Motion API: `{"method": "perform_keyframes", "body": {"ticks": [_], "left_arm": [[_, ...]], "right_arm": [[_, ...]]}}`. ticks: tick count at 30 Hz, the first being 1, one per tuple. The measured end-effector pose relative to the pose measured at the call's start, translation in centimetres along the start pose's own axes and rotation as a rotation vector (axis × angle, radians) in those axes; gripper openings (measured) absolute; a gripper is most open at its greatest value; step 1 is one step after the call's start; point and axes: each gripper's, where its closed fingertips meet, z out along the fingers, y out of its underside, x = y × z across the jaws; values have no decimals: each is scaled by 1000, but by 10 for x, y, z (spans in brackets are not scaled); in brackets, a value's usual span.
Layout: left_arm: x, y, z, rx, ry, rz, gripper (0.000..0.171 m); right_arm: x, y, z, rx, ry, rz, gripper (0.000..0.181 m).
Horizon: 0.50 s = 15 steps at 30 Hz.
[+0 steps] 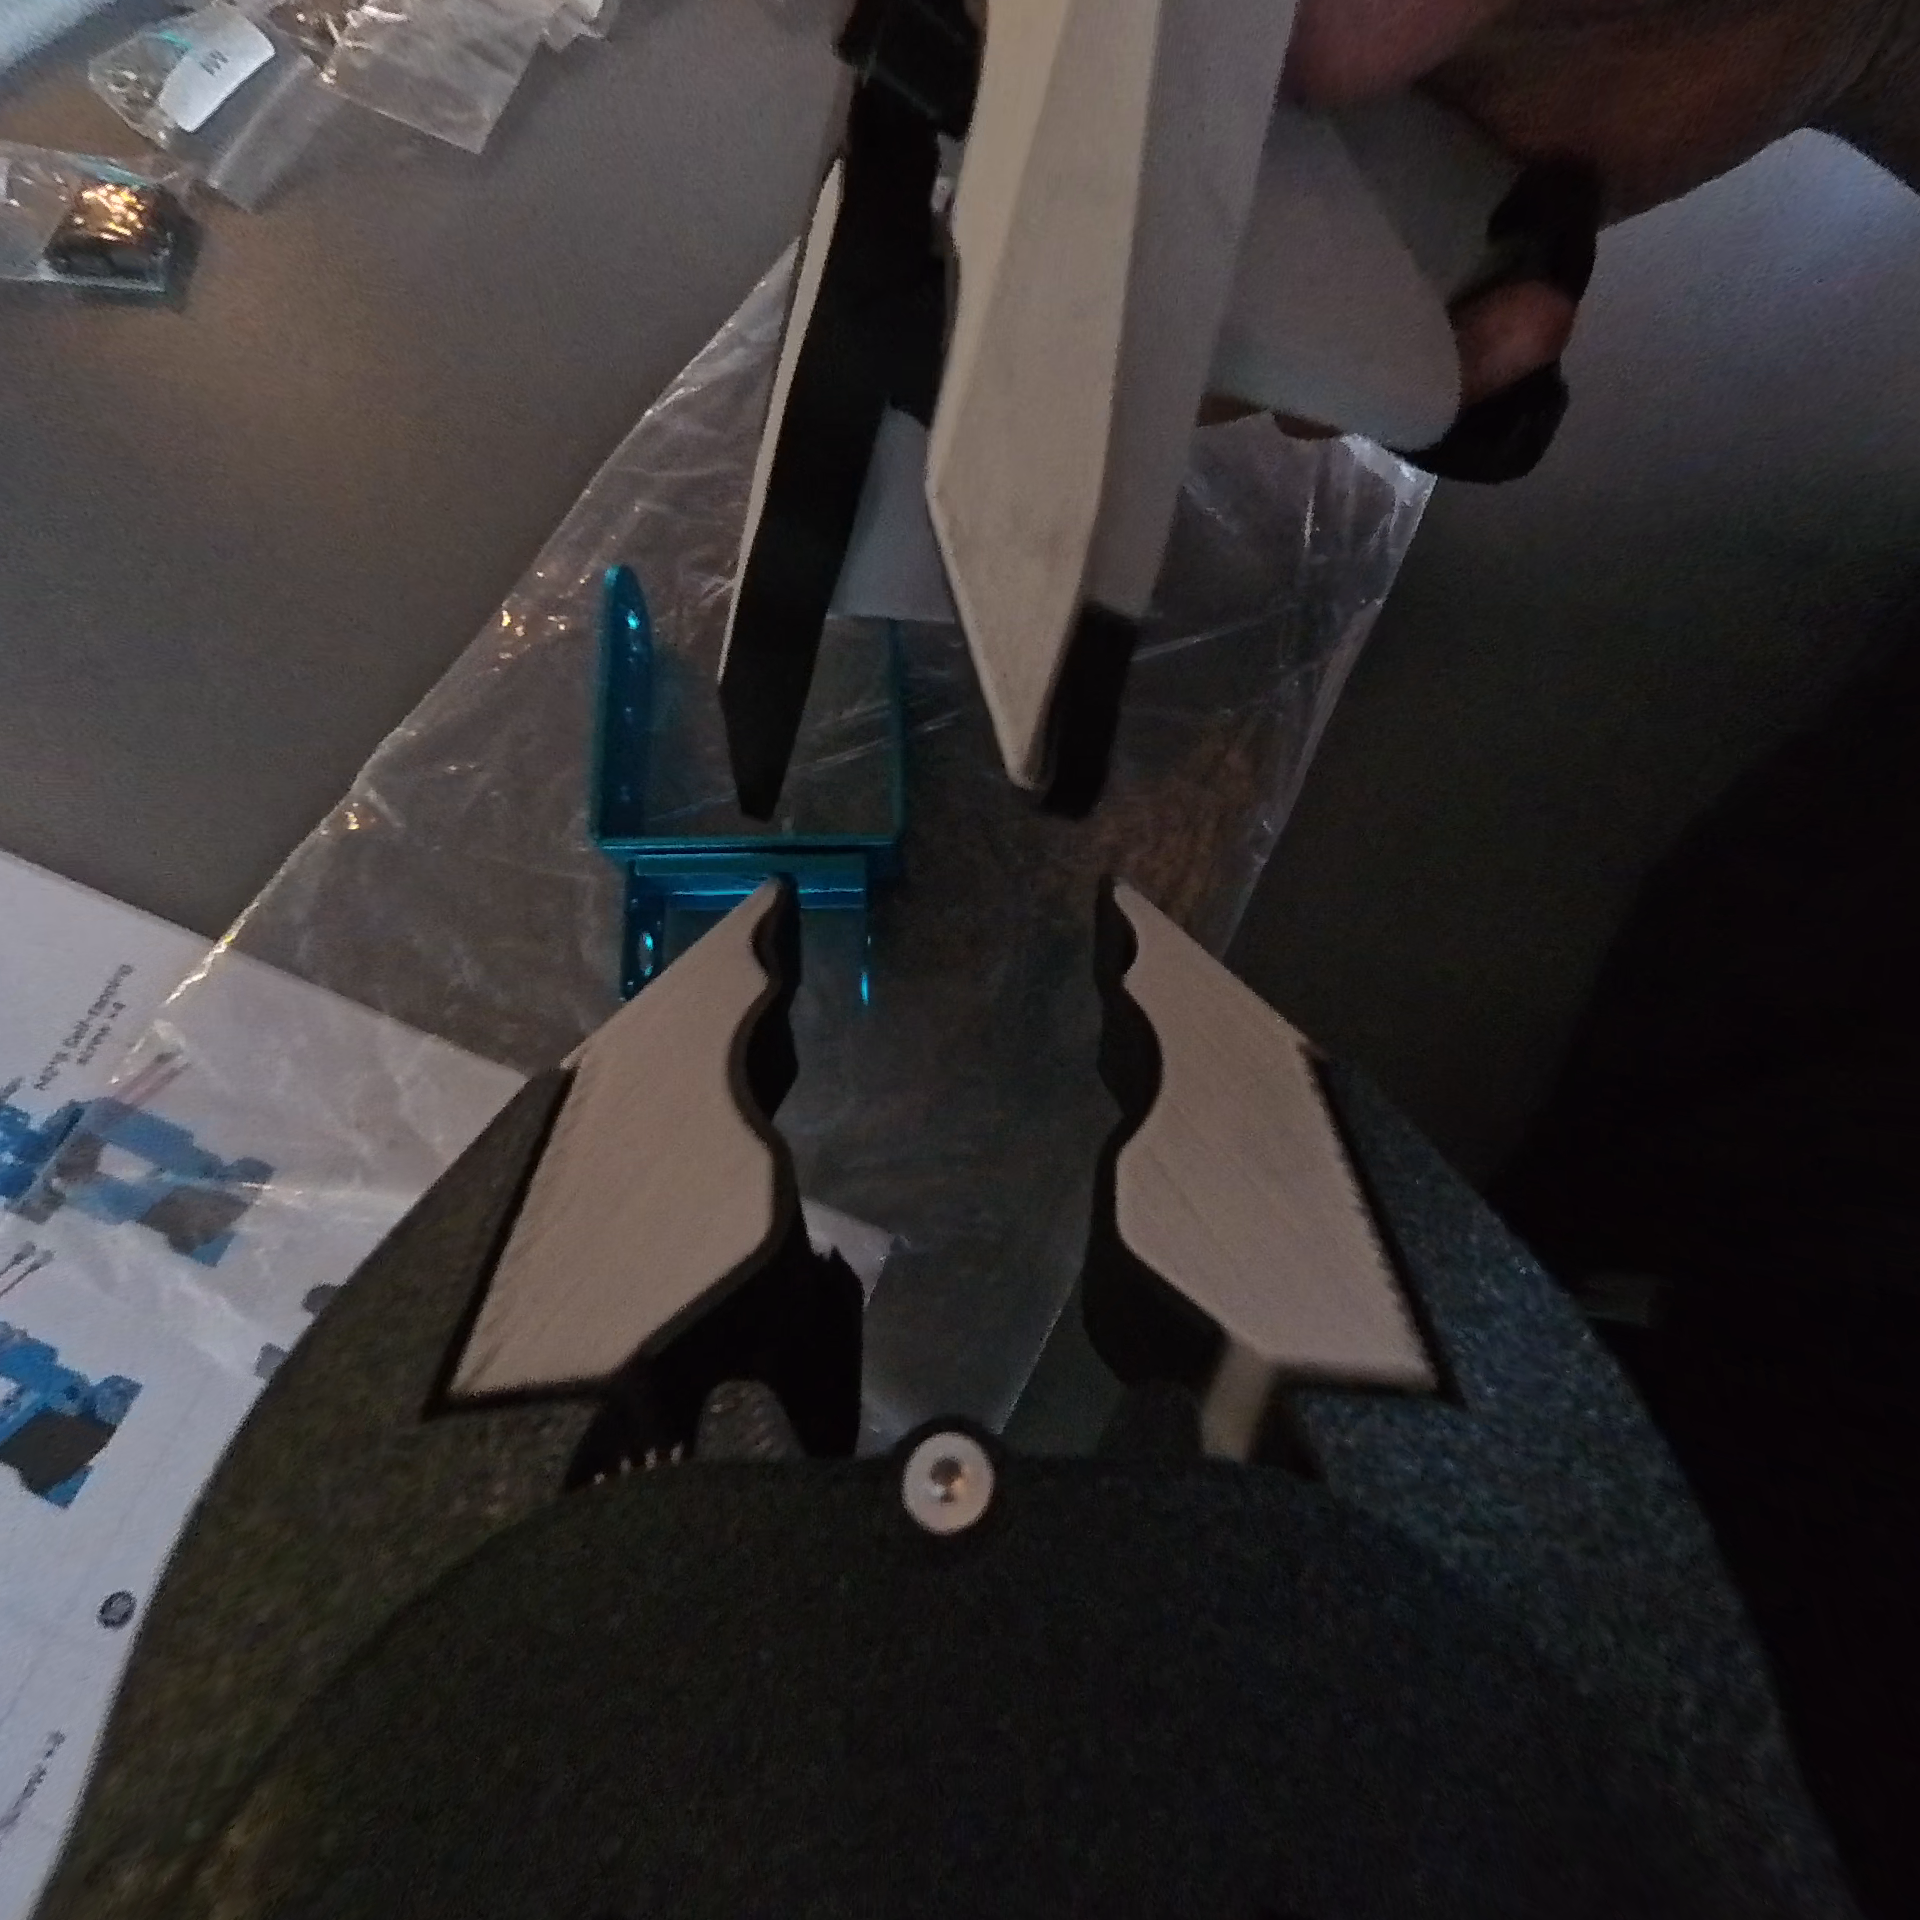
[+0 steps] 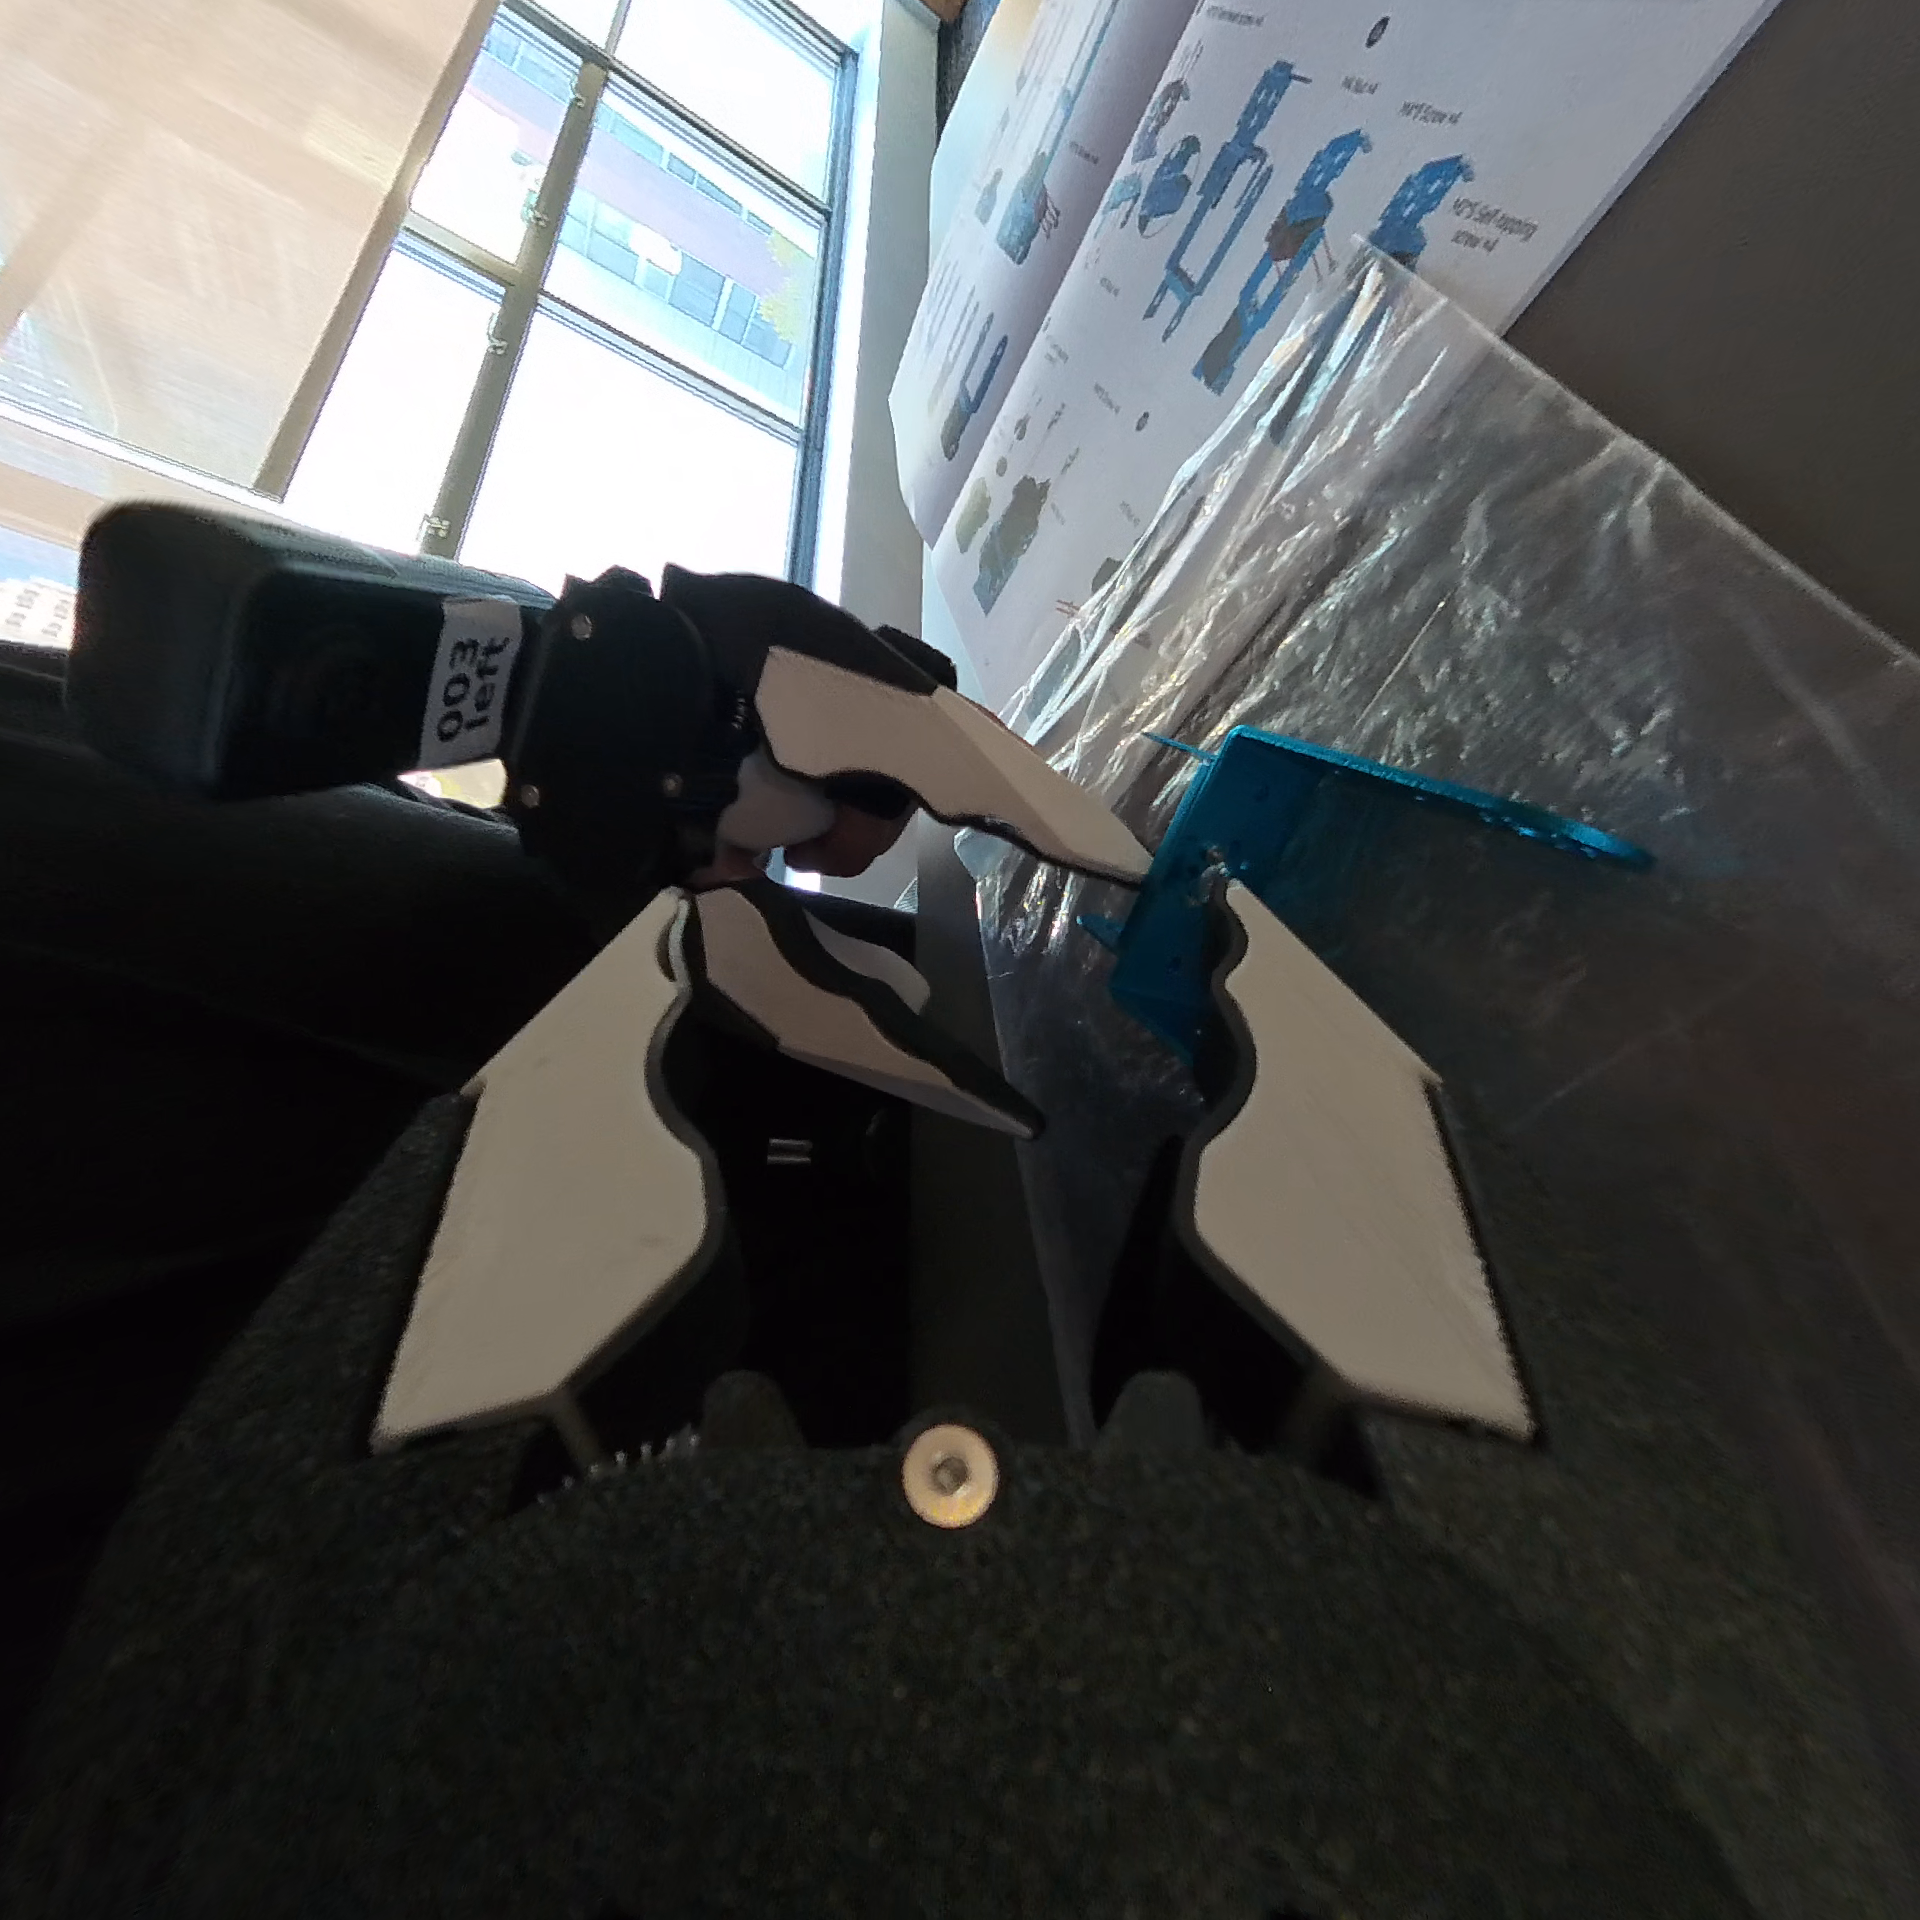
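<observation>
A blue metal bracket lies on a clear plastic bag on a grey table. My left gripper is open and holds nothing; its left fingertip is at the bracket's near edge. My right gripper comes in from the far side, open, its jaws standing over the bracket and bag. In the right wrist view the right gripper is open, with the bracket by its right fingertip. The left gripper faces it, its upper finger tip at the bracket.
A printed instruction sheet with blue drawings lies at the near left, partly under the bag; it also shows in the right wrist view. Small clear bags of parts lie at the far left. A person's hand holds the right gripper. A window is behind.
</observation>
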Motion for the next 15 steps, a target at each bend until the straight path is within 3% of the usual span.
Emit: {"method": "perform_keyframes", "body": {"ticks": [9, 12, 15], "left_arm": [[-1, 4, 4, -22, -7, 23, 55], [-2, 5, 5, -27, -12, 30, 55], [-3, 5, 5, -27, -21, 36, 55]], "right_arm": [[1, -2, -7, -13, 28, -20, 92], [5, -2, -24, -87, 81, -131, 80], [34, -1, -44, -184, 253, -324, 66]]}}
